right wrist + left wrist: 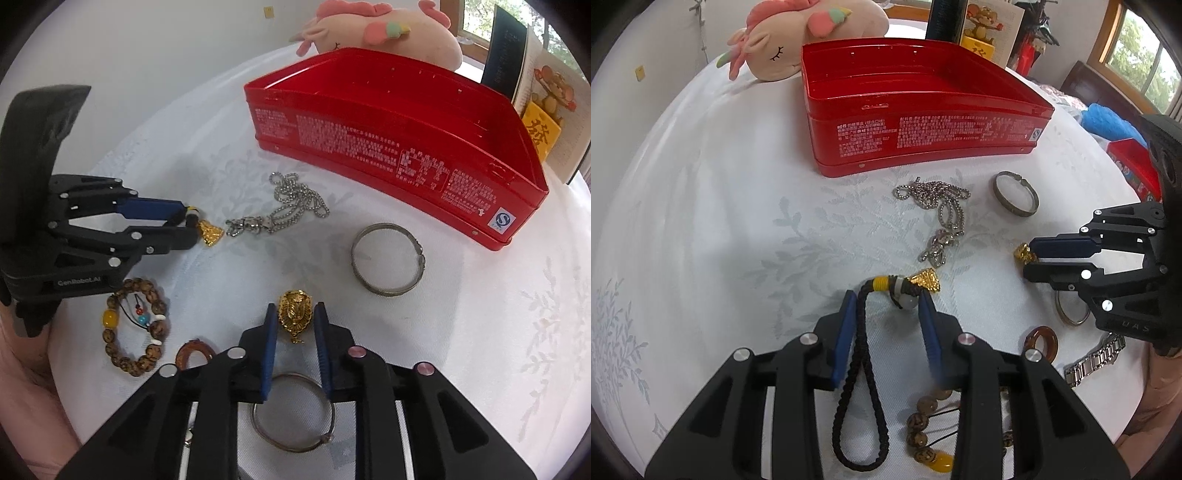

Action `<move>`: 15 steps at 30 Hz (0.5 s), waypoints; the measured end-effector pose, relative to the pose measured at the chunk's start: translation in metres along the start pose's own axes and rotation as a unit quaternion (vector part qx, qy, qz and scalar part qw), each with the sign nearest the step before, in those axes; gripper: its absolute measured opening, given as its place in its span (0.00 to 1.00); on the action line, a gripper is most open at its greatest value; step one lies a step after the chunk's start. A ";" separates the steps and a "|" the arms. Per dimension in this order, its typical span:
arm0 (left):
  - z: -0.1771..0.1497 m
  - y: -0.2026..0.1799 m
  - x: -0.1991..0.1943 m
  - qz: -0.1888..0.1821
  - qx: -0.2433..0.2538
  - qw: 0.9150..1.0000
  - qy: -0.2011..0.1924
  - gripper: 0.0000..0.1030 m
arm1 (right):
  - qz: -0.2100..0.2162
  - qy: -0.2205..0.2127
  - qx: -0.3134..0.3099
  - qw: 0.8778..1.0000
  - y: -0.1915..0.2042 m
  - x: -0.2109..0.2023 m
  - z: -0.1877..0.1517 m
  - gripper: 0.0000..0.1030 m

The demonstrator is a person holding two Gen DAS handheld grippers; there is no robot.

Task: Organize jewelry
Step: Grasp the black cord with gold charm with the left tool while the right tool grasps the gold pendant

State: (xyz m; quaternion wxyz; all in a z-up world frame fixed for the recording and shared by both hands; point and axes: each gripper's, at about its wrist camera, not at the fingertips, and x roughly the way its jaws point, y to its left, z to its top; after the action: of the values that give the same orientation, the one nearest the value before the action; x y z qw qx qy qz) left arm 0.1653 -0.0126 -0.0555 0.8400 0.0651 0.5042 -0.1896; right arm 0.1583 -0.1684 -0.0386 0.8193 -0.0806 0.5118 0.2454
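An open red tin [923,147] [388,147] stands at the back of the white tablecloth. My left gripper [888,299] [190,225] is open around a black braided cord [862,369] with a gold pendant [925,282] [210,232]. My right gripper [294,314] [1030,260] is open around a gold lion ring [293,314] [1023,254] lying on the cloth. A silver chain [938,214] [291,206] and a metal bangle [1015,192] [388,258] lie in front of the tin.
A wooden bead bracelet [136,325] [923,428], an amber ring [1041,341] [194,352], a thin silver hoop [295,410] [1071,310] and a steel watch band [1097,358] lie near the grippers. A pink plush toy [798,37] [384,33] and cards [546,110] sit behind the tin.
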 end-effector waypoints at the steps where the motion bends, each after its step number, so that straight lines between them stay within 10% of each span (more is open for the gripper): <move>1: 0.000 0.000 0.000 0.000 0.000 1.000 0.000 0.33 | -0.001 -0.001 -0.001 1.000 0.000 0.000 0.000 0.18; 15: 0.001 0.006 -0.013 -0.017 -0.026 0.999 -0.030 0.29 | 0.019 -0.051 0.024 0.998 -0.011 -0.025 0.001 0.18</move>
State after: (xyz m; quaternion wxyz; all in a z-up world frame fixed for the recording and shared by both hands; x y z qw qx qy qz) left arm 0.1632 -0.0041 -0.0436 0.8528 0.0289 0.4847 -0.1923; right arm 0.1555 -0.1852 -0.0174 0.8412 -0.0380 0.4766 0.2526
